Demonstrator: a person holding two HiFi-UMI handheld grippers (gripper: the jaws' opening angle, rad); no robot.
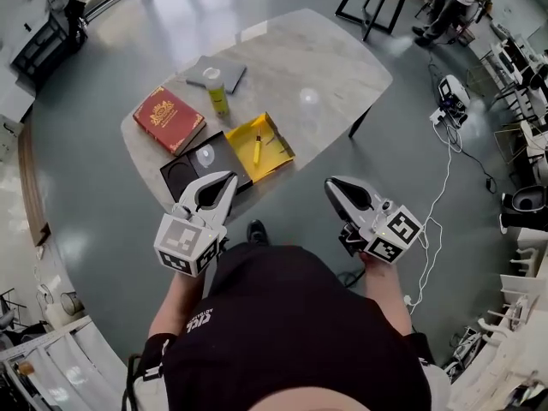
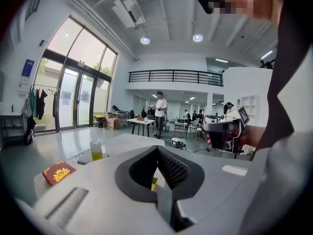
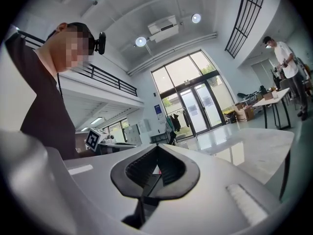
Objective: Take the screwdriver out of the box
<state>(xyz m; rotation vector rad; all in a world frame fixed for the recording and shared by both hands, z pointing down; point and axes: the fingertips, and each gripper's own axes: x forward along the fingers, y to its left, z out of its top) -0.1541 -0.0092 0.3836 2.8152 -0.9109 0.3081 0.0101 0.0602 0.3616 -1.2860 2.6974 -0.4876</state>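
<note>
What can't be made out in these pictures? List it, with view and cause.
- Screwdriver tip: too small, head view.
- Yellow box: left gripper view, nearly all hidden behind the left gripper's shut jaws.
- Red book cover print: too small, head view.
- Red speck: right gripper view, mostly hidden by the right gripper's jaws; unidentifiable.

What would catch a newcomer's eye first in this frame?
The open yellow box near the table's front edge, with the screwdriver lying inside, stands out most. A red book lies to its left. The left tongs and right tongs are both shut and empty, held close before the person.
</note>
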